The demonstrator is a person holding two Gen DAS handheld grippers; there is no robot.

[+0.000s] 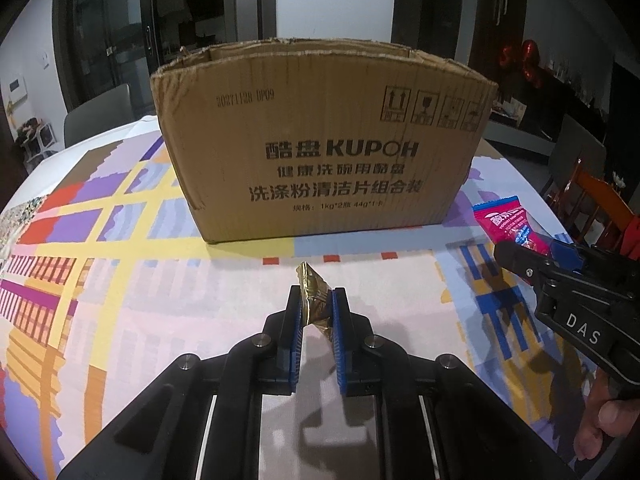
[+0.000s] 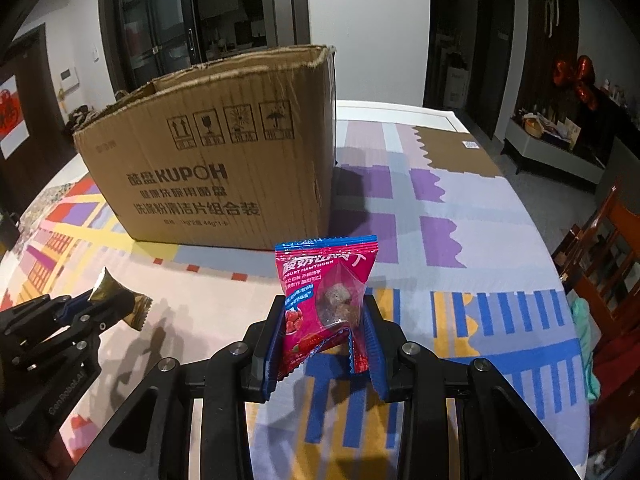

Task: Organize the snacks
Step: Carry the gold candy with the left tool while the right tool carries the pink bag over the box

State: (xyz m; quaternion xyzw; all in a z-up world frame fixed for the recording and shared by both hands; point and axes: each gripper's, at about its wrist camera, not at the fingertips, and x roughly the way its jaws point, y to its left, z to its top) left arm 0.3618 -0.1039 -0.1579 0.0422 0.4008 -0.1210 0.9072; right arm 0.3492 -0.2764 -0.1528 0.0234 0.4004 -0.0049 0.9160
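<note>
My left gripper [image 1: 317, 298] is shut on a small gold foil snack packet [image 1: 313, 296], held above the patterned tablecloth. My right gripper [image 2: 325, 308] is shut on a pink and blue hawthorn snack packet [image 2: 326, 288], which stands upright between the blue pads. In the left wrist view the right gripper [image 1: 524, 246] shows at the right edge with the pink packet [image 1: 502, 220] sticking out of it. In the right wrist view the left gripper [image 2: 86, 306] holds the gold packet [image 2: 120, 300] at the left. An open cardboard box [image 1: 324, 152] [image 2: 224, 160] stands just beyond both grippers.
A colourful patterned cloth [image 1: 120, 280] [image 2: 460, 240] covers the table. Wooden chairs [image 2: 604, 256] stand at the table's right side, with a sideboard and red balloons [image 2: 576, 80] behind. A person's fingers [image 1: 612, 420] grip the right tool's handle. Dark glass doors fill the back wall.
</note>
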